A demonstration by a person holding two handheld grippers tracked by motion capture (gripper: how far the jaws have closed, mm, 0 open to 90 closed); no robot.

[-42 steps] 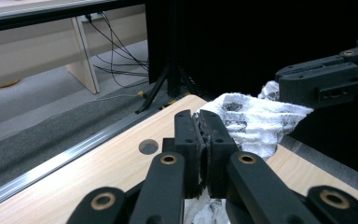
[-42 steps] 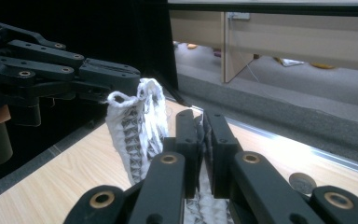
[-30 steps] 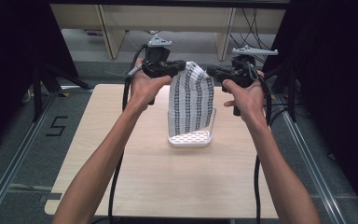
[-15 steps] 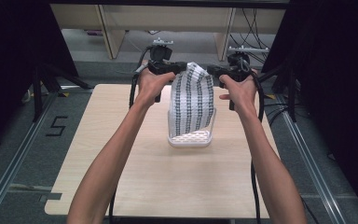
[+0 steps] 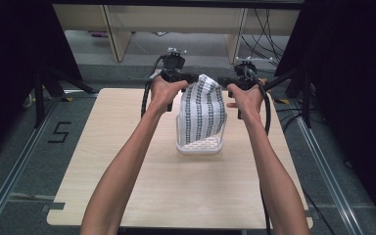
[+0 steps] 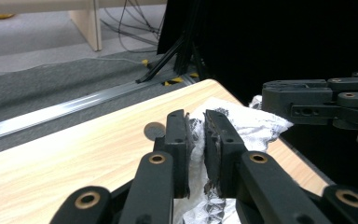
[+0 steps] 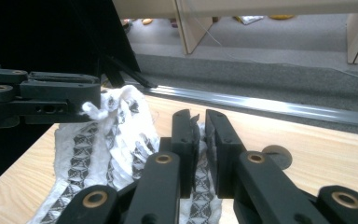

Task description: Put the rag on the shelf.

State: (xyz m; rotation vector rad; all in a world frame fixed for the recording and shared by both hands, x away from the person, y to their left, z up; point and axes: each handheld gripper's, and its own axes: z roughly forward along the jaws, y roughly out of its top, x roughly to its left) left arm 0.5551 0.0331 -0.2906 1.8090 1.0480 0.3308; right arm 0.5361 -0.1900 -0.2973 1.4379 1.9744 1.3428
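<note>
The white patterned cloth [image 5: 204, 112] hangs lifted above the middle of the tabletop [image 5: 127, 147], its lower end reaching down into a white basket [image 5: 199, 146] that stands on the wood. My left hand-held gripper [image 6: 195, 135] is clamped on the cloth's top edge, fabric squeezed between its jaws. My right hand-held gripper [image 7: 198, 135] pinches the same top edge from the opposite side, jaws closed on a thin fold. Both my hands [image 5: 162, 93] sit level, near the far edge. A small round disc [image 6: 154, 130] lies on the tabletop beyond the jaws.
</note>
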